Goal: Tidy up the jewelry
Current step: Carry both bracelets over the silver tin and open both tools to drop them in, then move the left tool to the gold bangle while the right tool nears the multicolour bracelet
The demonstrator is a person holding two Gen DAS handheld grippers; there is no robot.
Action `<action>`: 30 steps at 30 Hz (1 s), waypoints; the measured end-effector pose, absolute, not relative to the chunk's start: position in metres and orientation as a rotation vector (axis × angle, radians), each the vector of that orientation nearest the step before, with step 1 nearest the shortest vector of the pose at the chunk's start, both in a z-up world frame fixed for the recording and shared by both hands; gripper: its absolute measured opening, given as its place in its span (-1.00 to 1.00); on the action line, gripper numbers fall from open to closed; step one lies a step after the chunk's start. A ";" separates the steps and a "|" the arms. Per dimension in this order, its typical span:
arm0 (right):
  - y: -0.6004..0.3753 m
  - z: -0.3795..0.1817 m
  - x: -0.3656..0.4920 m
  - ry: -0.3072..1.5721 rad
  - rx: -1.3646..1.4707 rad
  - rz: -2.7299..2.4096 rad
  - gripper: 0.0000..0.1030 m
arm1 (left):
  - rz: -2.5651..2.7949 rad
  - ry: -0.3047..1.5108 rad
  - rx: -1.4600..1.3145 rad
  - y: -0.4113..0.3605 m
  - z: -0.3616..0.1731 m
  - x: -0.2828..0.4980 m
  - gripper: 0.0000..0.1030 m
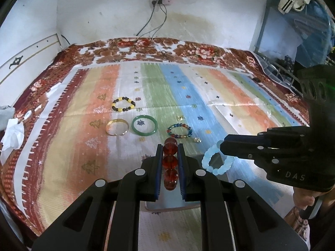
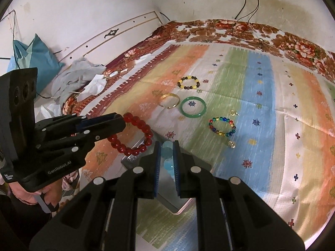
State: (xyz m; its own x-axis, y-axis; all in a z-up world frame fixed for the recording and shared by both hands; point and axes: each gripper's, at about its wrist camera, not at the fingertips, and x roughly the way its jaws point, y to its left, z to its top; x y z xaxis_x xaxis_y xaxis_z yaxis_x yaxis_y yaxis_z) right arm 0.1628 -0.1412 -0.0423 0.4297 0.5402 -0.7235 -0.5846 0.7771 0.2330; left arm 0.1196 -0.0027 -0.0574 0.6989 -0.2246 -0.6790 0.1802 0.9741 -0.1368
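A red bead bracelet (image 1: 170,163) is clamped by the left gripper (image 1: 170,148) at lower centre, while a pale blue bracelet (image 2: 167,154), half hidden, is pinched by the right gripper (image 2: 166,146).

far: beaded bracelet (image 1: 123,104)
middle: bangle (image 1: 116,127) left, ring bangle (image 1: 144,124) centre, mixed bracelet (image 1: 179,130) right
near: tray (image 2: 180,206)

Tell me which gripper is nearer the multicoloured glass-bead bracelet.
Roughly equal: left gripper, holding red bracelet, sits just short of the multicoloured glass-bead bracelet; right gripper likewise.
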 end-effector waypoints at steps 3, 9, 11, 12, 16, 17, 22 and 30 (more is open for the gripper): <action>-0.140 -0.047 0.163 0.895 -0.060 0.703 -0.75 | -0.223 0.781 -0.060 -0.003 -0.063 0.121 -0.75; -0.140 -0.050 0.164 0.904 -0.067 0.705 -0.58 | -0.218 0.795 -0.050 -0.006 -0.068 0.123 -0.59; -0.141 -0.051 0.165 0.904 -0.067 0.696 -0.48 | -0.217 0.790 -0.049 -0.006 -0.066 0.123 -0.53; -0.141 -0.051 0.166 0.905 -0.065 0.697 -0.48 | -0.215 0.790 -0.048 -0.006 -0.066 0.124 -0.53; -0.143 -0.050 0.167 0.902 -0.065 0.693 -0.48 | -0.204 0.799 -0.045 -0.004 -0.069 0.125 -0.53; -0.143 -0.050 0.167 0.902 -0.068 0.689 -0.48 | -0.202 0.801 -0.044 -0.003 -0.070 0.127 -0.53; -0.149 -0.053 0.176 0.910 -0.080 0.661 -0.48 | -0.175 0.810 -0.049 0.006 -0.073 0.133 -0.52; -0.156 -0.060 0.200 0.924 -0.091 0.619 -0.48 | -0.144 0.829 -0.043 0.020 -0.079 0.152 -0.50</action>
